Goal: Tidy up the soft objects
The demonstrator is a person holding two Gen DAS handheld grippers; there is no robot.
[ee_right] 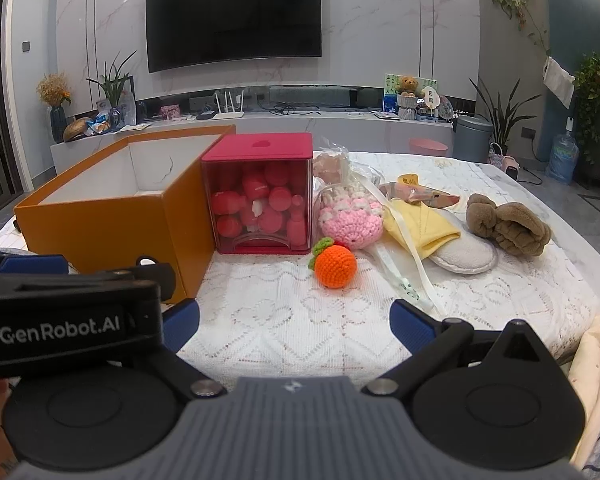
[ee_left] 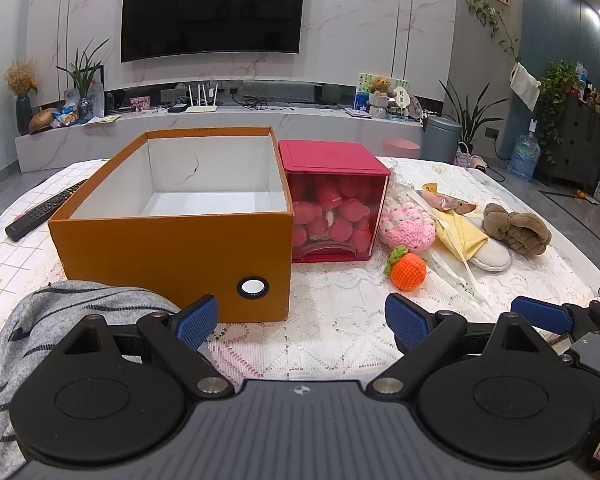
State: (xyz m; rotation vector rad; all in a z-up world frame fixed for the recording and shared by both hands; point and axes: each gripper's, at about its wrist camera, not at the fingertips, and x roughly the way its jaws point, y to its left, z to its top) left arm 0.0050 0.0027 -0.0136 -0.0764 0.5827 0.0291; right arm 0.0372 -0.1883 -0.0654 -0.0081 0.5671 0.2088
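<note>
An open orange box (ee_left: 172, 256) (ee_right: 116, 220) stands on the lace-covered table, white inside and holding nothing. To its right lie a crocheted orange (ee_left: 407, 272) (ee_right: 335, 266), a pink crochet piece (ee_left: 408, 228) (ee_right: 350, 222), a yellow cloth on a white slipper (ee_left: 466, 242) (ee_right: 424, 230) and a brown plush (ee_left: 516, 228) (ee_right: 508, 224). My left gripper (ee_left: 302, 322) is open in front of the box, nothing between its fingers. My right gripper (ee_right: 296, 324) is open too, short of the crocheted orange. The left gripper's body (ee_right: 68, 320) covers the lower left of the right wrist view.
A red clear-sided container (ee_left: 332, 204) (ee_right: 262, 196) full of red balls stands against the box's right side. A grey striped garment (ee_left: 60, 320) lies at the near left. A remote control (ee_left: 40, 212) rests left of the box. A TV console runs behind the table.
</note>
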